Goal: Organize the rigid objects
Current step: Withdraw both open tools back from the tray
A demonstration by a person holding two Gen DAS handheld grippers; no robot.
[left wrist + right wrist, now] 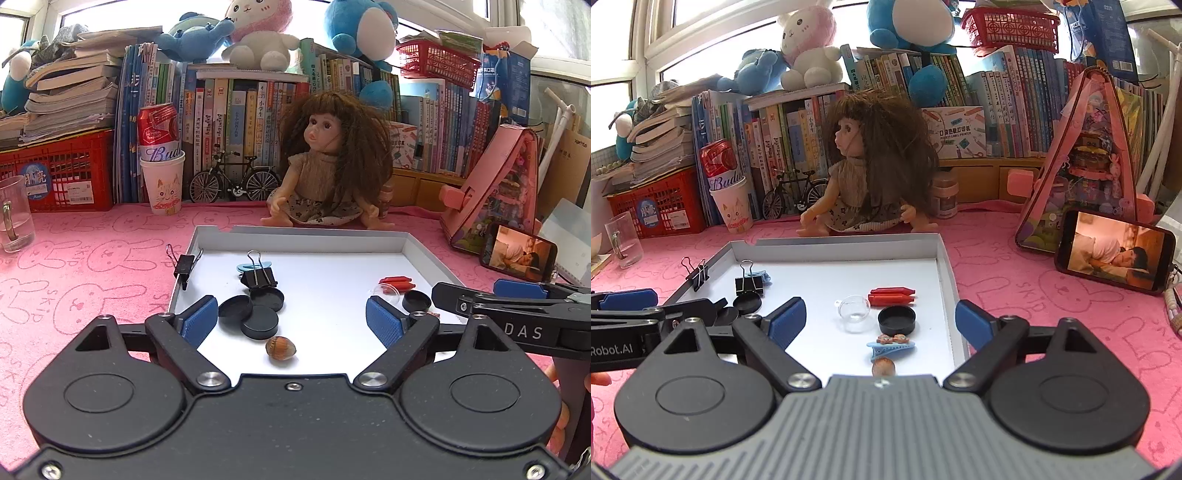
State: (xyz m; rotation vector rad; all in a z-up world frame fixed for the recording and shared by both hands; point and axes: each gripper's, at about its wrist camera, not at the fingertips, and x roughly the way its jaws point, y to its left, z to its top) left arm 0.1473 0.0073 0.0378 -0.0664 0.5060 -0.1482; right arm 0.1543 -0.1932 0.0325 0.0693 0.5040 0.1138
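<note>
A white shallow tray [303,240] [842,242] lies on the pink cloth. In the left wrist view it holds three black round caps [251,312], a black binder clip [258,275], a hazelnut [280,347], red crayons [397,282] and another black cap [416,301]. A second binder clip [184,264] sits on the tray's left rim. My left gripper [291,321] is open and empty over the caps and nut. My right gripper [881,319] is open and empty over a black cap [897,320], a clear cup [853,310], a blue hair clip [890,347] and a nut [884,367].
A doll [325,162] sits behind the tray. A phone [1115,254] leans against a pink toy house [1086,158] at the right. A paper cup with a can [162,166], a toy bicycle [234,181], a glass [14,214], red crates and books line the back.
</note>
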